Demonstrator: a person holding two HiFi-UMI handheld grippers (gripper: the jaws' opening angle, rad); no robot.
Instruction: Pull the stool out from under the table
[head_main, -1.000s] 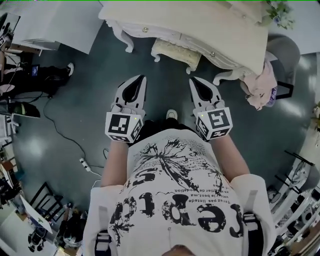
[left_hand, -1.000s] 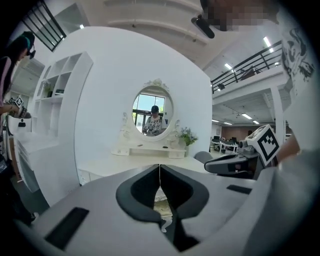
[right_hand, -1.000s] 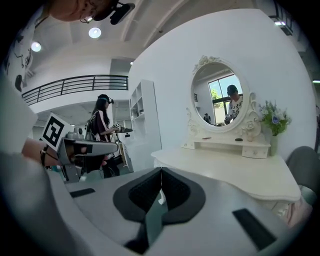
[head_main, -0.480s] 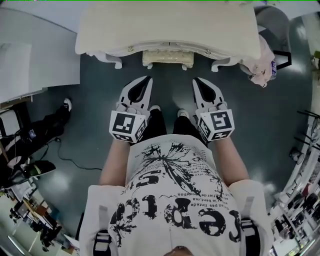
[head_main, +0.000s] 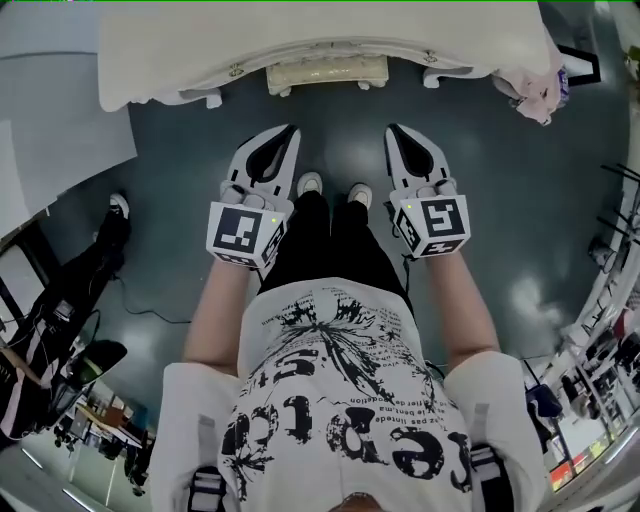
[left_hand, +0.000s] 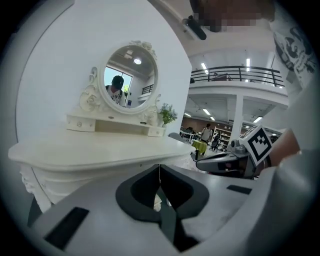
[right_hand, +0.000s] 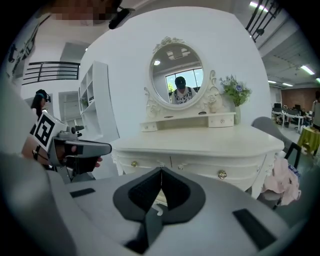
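Note:
A cream stool (head_main: 327, 72) sits tucked under the white dressing table (head_main: 300, 25) at the top of the head view, between the table's legs. My left gripper (head_main: 291, 131) and right gripper (head_main: 392, 130) are side by side in the air short of the stool, pointing at it, both shut and empty. In the left gripper view the jaws (left_hand: 160, 168) meet at the tips before the table's edge (left_hand: 100, 159). The right gripper view has the shut jaws (right_hand: 161, 170) in front of the table's drawers (right_hand: 200, 167), and the stool is mostly hidden behind them.
A round mirror (right_hand: 176, 75) and a flower vase (right_hand: 236, 102) stand on the table. A grey chair with a pink garment (head_main: 545, 85) is at its right end. White panels (head_main: 60, 150) and another person's shoe (head_main: 118, 205) lie at the left; cables run over the floor.
The table and stool have swung round to lie square at the top of the head view. Both grippers have come down and forward toward the stool, still shut.

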